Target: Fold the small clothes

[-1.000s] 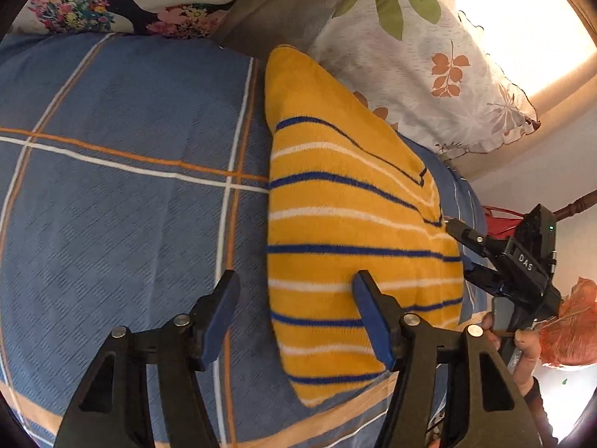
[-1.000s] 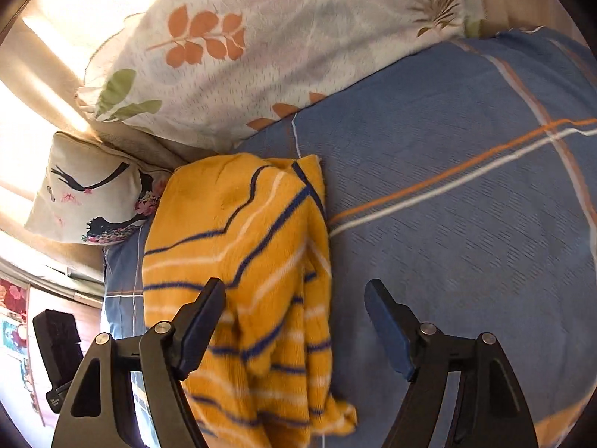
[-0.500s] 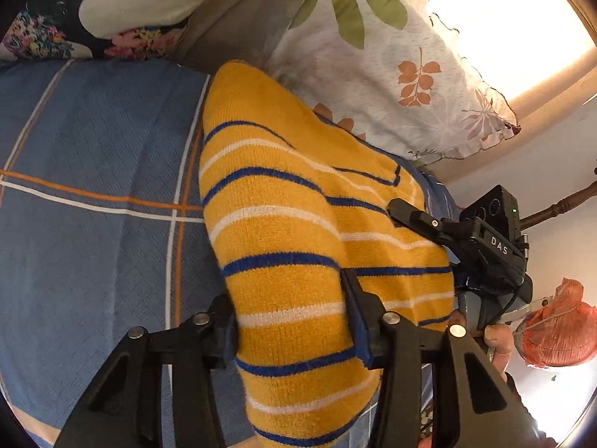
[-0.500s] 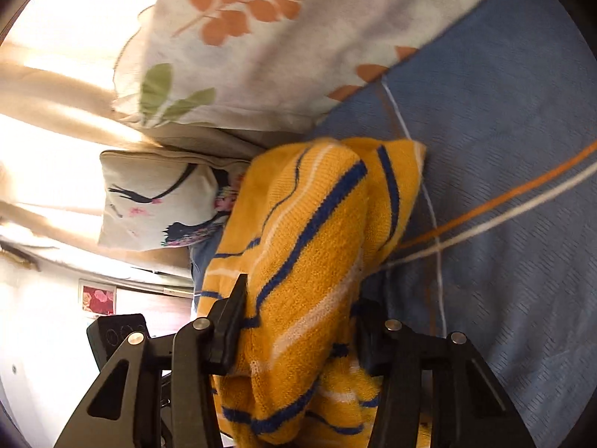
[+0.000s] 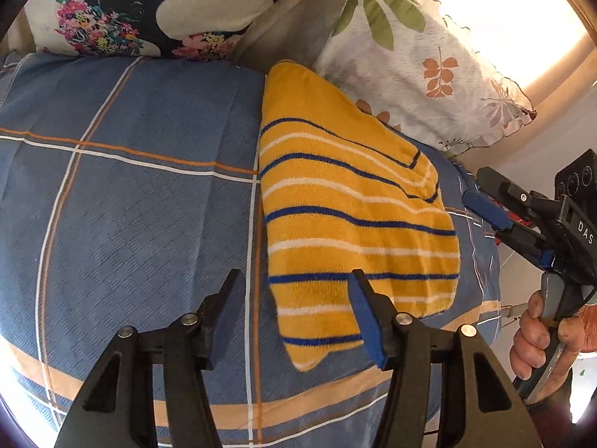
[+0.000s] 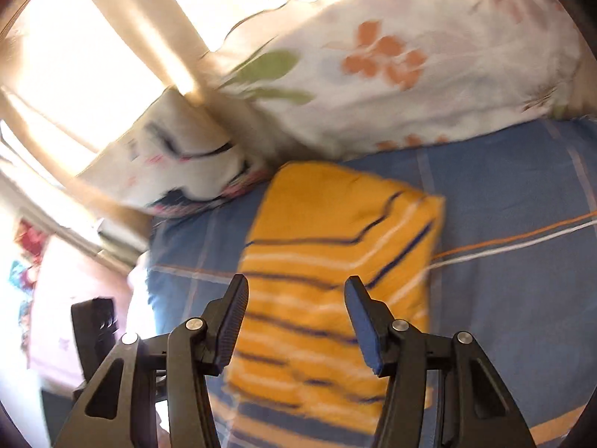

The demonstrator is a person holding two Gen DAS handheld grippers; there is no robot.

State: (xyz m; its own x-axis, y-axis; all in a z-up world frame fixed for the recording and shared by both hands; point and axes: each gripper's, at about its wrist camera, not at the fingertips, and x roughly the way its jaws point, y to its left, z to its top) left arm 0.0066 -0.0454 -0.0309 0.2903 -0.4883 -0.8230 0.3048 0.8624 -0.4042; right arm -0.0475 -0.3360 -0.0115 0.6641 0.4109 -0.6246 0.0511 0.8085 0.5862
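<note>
A yellow knit garment with blue and white stripes (image 5: 347,205) lies folded flat on the blue plaid bedspread (image 5: 141,216); it also shows in the right wrist view (image 6: 328,268), blurred. My left gripper (image 5: 298,310) is open and empty, just above the garment's near corner. My right gripper (image 6: 294,321) is open and empty, above the garment's near edge. In the left wrist view the right gripper (image 5: 496,224) is at the garment's right side, held by a hand (image 5: 541,332).
A white leaf-print pillow (image 5: 418,59) and a cushion with a black figure and flowers (image 5: 149,11) lie against the headboard behind the garment. The bed's edge runs along the right side (image 5: 488,261). A bright window (image 6: 74,56) is behind the pillows.
Both grippers were shut on the garment half a second ago and have let go. The garment has dropped flat onto the bed. Both grippers have pulled back; the right one is moving.
</note>
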